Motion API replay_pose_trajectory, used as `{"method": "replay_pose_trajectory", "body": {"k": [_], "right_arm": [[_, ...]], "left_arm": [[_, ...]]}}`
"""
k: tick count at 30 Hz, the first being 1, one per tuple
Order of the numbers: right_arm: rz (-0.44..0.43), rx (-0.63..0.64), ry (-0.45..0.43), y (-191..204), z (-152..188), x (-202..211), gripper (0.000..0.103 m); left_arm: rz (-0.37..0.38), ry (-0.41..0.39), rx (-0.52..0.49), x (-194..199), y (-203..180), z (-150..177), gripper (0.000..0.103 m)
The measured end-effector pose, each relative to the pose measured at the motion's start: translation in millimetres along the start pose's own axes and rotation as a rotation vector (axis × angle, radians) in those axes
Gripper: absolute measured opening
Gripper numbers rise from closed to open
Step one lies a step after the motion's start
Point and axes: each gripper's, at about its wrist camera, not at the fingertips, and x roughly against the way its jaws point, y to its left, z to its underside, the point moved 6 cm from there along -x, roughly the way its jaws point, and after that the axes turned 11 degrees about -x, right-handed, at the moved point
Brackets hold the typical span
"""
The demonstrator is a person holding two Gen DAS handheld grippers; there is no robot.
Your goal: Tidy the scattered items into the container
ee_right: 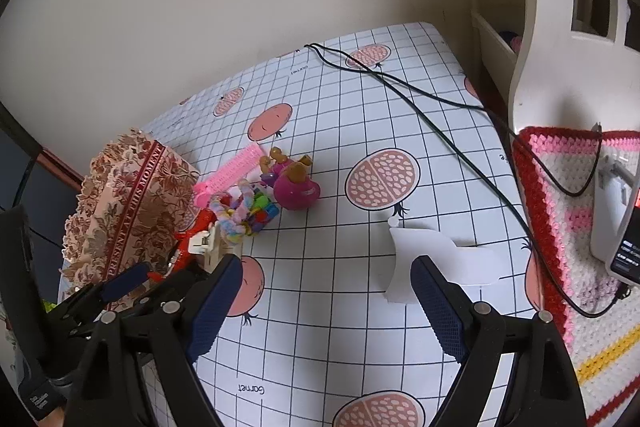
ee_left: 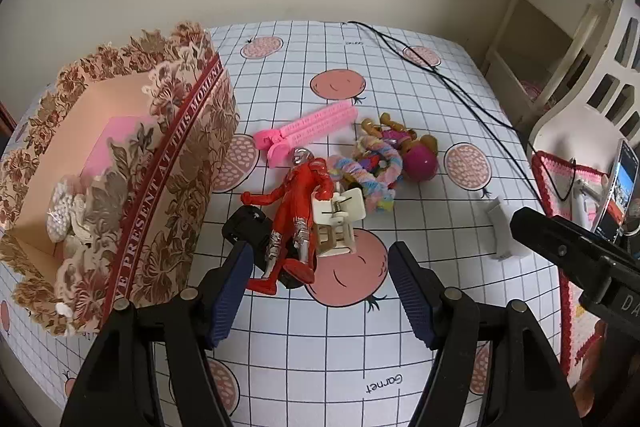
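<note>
The left tongs (ee_left: 320,287) hang open and empty over the tabletop (ee_left: 420,131), their tips on either side of a red action figure (ee_left: 298,211) lying on a black toy vehicle (ee_left: 244,227). A cream hair claw (ee_left: 338,227) touches the figure's right side. Beyond lie a pink clip (ee_left: 308,131), a pastel scrunchie (ee_left: 372,171) and a magenta doll (ee_left: 416,155). The floral box (ee_left: 160,187) stands at the left, a few things already inside. The right tongs (ee_right: 326,303) are also open and empty, near a white plastic piece (ee_right: 416,251).
</note>
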Motion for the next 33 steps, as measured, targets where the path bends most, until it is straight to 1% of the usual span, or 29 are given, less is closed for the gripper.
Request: {"method": "replay_pose_trajectory", "body": {"k": [7,8,9,14,16,19,22,30,32,33], "right_arm": [[0.007,0.002,0.014,1,-1,-12,0.088],[0.007,0.002,0.016,1,-1,-14,0.088],[0.007,0.003,0.019,2,-1,-15,0.088],[0.009,0.010,0.026,4,-3,-22,0.088],[0.005,0.013,0.028,6,-4,-26,0.088],[0.006,0.003,0.036,8,-5,-33,0.088],[-0.014,-0.017,0.046,9,-5,-41,0.088],[-0.053,-0.037,0.071,21,-9,-62,0.088],[-0.065,-0.039,0.071,25,-10,-65,0.088],[-0.073,-0.043,0.073,27,-11,-67,0.088]], "left_arm": [[0.001,0.008,-0.022,-11,2,1,0.069],[0.001,0.007,-0.025,-12,3,1,0.068],[-0.001,0.006,-0.027,-14,3,1,0.064],[0.002,0.012,-0.030,-21,7,1,0.059],[-0.002,0.016,-0.034,-23,9,1,0.055],[0.003,0.022,-0.030,-26,12,2,0.054],[0.011,0.026,-0.024,-29,15,3,0.054],[0.020,0.006,-0.030,-32,21,1,0.053],[0.017,0.001,-0.033,-32,23,0,0.053],[0.017,-0.003,-0.035,-32,24,-1,0.050]]}}
